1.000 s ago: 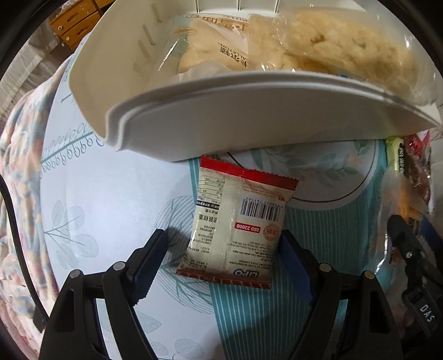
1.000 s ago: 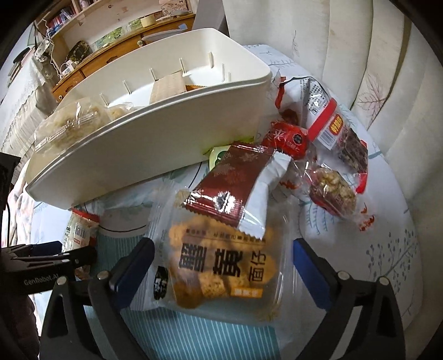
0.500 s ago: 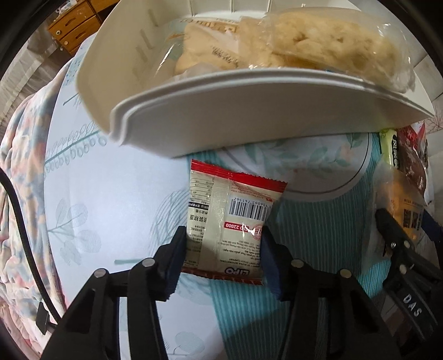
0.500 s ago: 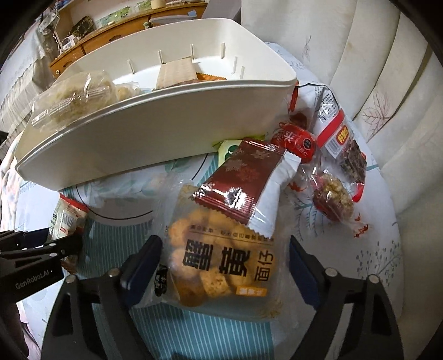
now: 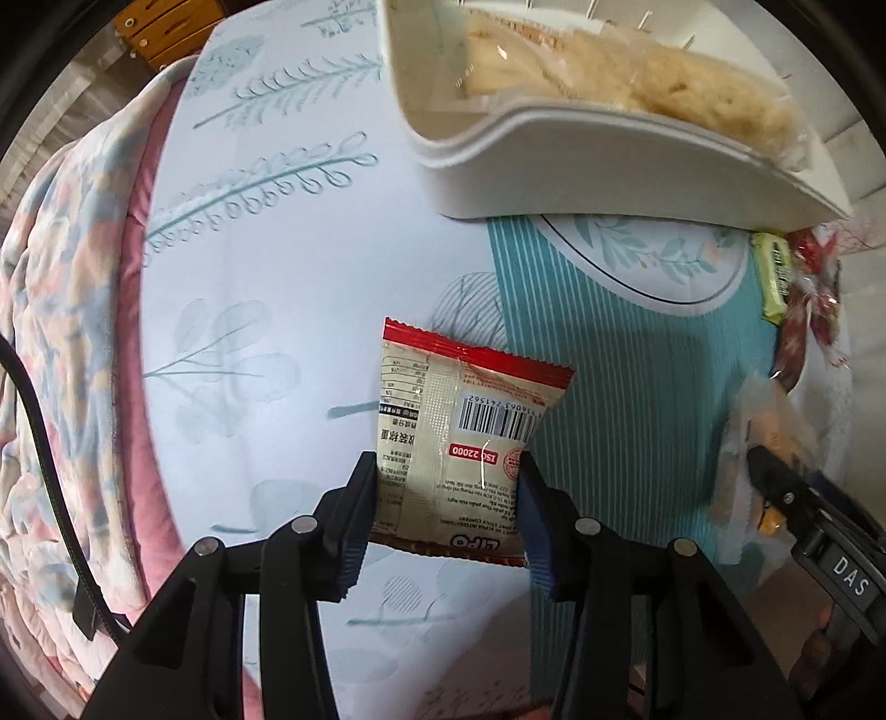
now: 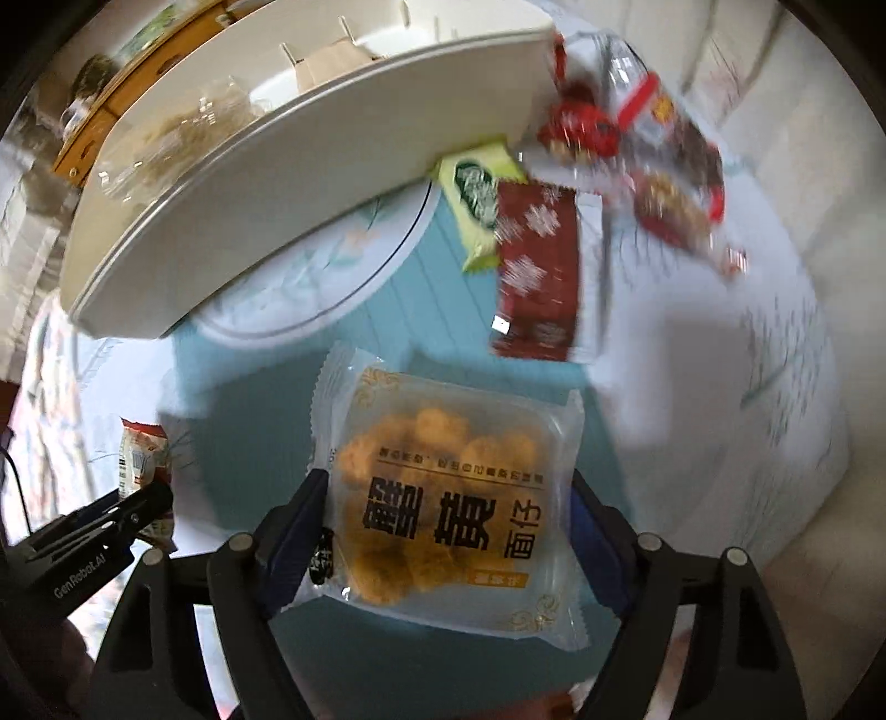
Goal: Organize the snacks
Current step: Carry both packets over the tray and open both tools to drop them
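Note:
A small white packet with red ends (image 5: 454,432) hangs between the blue pads of my left gripper (image 5: 448,498), raised off the bedsheet; the jaws are closing and the pads press its sides. My right gripper (image 6: 448,531) is closing on a clear packet of orange-yellow snacks (image 6: 443,498), with both pads against its edges. The white storage bin (image 5: 554,160) sits beyond, with pale pastry bags (image 5: 692,94) inside. The right wrist view shows the bin (image 6: 310,183) at upper left and the left gripper (image 6: 149,498) with its packet (image 6: 138,454) at lower left.
A maroon packet (image 6: 542,266), a green packet (image 6: 476,194) and red-wrapped snacks (image 6: 637,144) lie on the sheet right of the bin. A pink floral quilt (image 5: 72,332) is bunched at the left. A wooden drawer unit (image 5: 166,27) stands behind.
The left jaws narrowed onto the small packet and carried it up and away from the bin. The right jaws narrowed on the clear packet, which came out from under the maroon packet.

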Motion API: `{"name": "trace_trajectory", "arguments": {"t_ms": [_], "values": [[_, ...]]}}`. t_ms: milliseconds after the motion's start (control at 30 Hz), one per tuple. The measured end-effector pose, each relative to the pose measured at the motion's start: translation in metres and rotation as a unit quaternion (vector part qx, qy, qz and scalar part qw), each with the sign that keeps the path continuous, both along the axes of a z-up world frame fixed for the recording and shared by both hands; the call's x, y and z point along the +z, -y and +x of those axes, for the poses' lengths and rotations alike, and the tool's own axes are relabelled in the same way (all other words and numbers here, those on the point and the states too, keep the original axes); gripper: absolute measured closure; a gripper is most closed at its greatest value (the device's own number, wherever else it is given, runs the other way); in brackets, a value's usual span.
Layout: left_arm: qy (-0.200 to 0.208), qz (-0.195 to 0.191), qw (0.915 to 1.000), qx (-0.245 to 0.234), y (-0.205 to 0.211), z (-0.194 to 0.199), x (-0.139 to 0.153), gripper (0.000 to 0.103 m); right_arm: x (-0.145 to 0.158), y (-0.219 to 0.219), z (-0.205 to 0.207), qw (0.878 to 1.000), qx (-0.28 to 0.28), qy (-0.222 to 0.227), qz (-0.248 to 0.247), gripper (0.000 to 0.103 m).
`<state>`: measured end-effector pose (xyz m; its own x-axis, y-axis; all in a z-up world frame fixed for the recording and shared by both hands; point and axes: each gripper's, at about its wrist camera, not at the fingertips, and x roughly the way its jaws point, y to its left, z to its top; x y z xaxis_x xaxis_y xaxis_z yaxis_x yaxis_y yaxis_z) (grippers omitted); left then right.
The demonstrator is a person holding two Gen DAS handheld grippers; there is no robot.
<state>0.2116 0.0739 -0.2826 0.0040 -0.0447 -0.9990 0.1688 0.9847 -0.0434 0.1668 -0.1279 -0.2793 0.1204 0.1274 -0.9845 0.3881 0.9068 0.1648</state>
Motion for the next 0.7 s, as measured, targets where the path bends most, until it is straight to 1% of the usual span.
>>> {"name": "trace_trajectory", "arguments": {"t_ms": [67, 167, 233, 367, 533, 600, 700], "values": [[0.005, -0.008, 0.9999, -0.010, -0.012, -0.003, 0.014, 0.057, 0.007, -0.005, -0.007, 1.000, -0.007, -0.002, 0.011, 0.021], [0.007, -0.016, 0.9995, -0.026, -0.023, -0.005, 0.032, 0.057, 0.022, -0.012, -0.013, 1.000, -0.009, 0.007, 0.013, 0.021], [0.008, -0.026, 0.9990, -0.035, -0.027, -0.006, 0.045, 0.057, 0.036, -0.015, -0.015, 1.000, -0.009, 0.020, 0.014, 0.021], [0.017, -0.030, 0.9984, -0.045, -0.031, -0.008, 0.070, 0.057, 0.061, -0.017, -0.020, 0.999, -0.011, 0.032, 0.027, 0.021], [0.043, -0.041, 0.9969, -0.051, -0.028, 0.001, 0.105, 0.057, 0.093, -0.020, -0.007, 0.997, 0.000, 0.053, 0.051, 0.021], [0.051, -0.041, 0.9965, -0.051, -0.026, 0.005, 0.115, 0.057, 0.104, -0.027, -0.007, 0.996, 0.006, 0.062, 0.056, 0.021], [0.063, -0.042, 0.9961, -0.045, -0.022, 0.012, 0.129, 0.057, 0.119, -0.026, 0.006, 0.995, 0.023, 0.077, 0.059, 0.021]]}}
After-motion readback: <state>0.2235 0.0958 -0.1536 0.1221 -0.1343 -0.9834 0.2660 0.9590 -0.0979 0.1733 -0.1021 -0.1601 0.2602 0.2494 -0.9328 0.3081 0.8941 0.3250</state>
